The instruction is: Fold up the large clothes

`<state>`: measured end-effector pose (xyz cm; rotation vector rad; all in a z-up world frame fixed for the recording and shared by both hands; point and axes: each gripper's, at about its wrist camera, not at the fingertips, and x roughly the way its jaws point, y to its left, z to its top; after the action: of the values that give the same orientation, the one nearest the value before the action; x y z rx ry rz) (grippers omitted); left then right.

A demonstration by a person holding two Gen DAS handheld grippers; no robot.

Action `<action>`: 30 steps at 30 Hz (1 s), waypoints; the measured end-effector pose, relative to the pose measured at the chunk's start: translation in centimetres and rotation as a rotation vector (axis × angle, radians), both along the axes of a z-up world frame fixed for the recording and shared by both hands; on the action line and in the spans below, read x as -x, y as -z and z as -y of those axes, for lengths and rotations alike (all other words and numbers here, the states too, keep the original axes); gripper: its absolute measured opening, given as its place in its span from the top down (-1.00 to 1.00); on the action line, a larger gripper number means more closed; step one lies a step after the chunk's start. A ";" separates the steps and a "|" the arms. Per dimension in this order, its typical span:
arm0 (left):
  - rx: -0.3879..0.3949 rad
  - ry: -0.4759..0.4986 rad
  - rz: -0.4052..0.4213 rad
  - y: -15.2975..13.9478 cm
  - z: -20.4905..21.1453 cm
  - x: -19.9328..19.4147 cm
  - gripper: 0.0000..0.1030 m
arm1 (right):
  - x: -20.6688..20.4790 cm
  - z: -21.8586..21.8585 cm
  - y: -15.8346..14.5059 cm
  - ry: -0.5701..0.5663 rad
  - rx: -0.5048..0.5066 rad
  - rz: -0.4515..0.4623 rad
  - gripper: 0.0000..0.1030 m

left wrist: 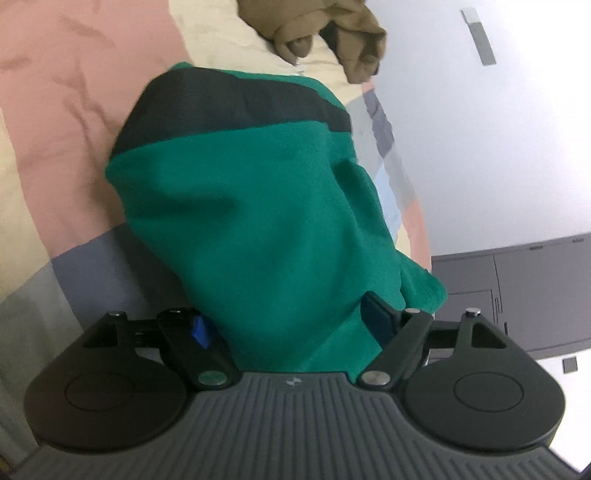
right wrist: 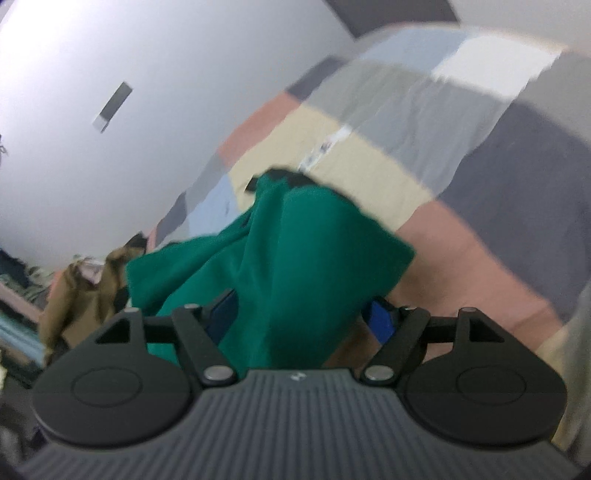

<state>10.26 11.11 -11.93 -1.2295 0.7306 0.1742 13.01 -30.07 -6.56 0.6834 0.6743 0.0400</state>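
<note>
A green garment with a dark band near its far end hangs and drapes over a patchwork bedspread. My left gripper has the green cloth bunched between its blue-padded fingers. In the right wrist view the same green garment runs from my right gripper out over the bedspread. Its blue pads sit on both sides of the cloth. The far end of the garment touches the bed. The right view is blurred.
A brown garment lies bunched on the bed beyond the green one, and shows at the left in the right wrist view. A white wall and a dark grey cabinet stand beside the bed.
</note>
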 end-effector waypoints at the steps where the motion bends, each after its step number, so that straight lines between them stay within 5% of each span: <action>1: 0.008 -0.001 -0.001 0.1 -0.1 0.0 -0.60 | 0.4 -0.2 -0.4 0.030 0.043 0.011 -0.46; 6: 0.017 0.001 -0.015 0.3 -0.4 -0.1 -0.61 | 1.6 -0.9 -3.0 0.123 0.202 0.125 -0.51; 15: 0.006 -0.009 -0.022 1.1 -0.8 -0.8 -0.61 | -5.2 -9.9 -4.5 -0.239 0.328 0.157 -0.68; 22: 0.014 -0.015 -0.019 1.4 -0.9 -0.7 -0.61 | -14.3 -18.4 -3.0 -0.447 0.409 0.044 -0.68; 28: 0.036 -0.028 -0.029 2.1 -1.4 -0.8 -0.61 | -20.5 -21.4 0.2 -0.488 0.399 -0.127 -0.65; 29: 0.042 -0.028 -0.029 2.2 -1.5 -0.9 -0.61 | -21.3 -22.1 0.7 -0.522 0.443 -0.156 -0.55; 30: 0.044 -0.026 -0.029 2.3 -1.5 -1.0 -0.61 | -22.0 -22.5 1.1 -0.532 0.463 -0.178 -0.25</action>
<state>11.30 12.66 -14.25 -1.2810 0.7475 0.1989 35.01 -7.57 -7.69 0.0500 0.9835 0.3070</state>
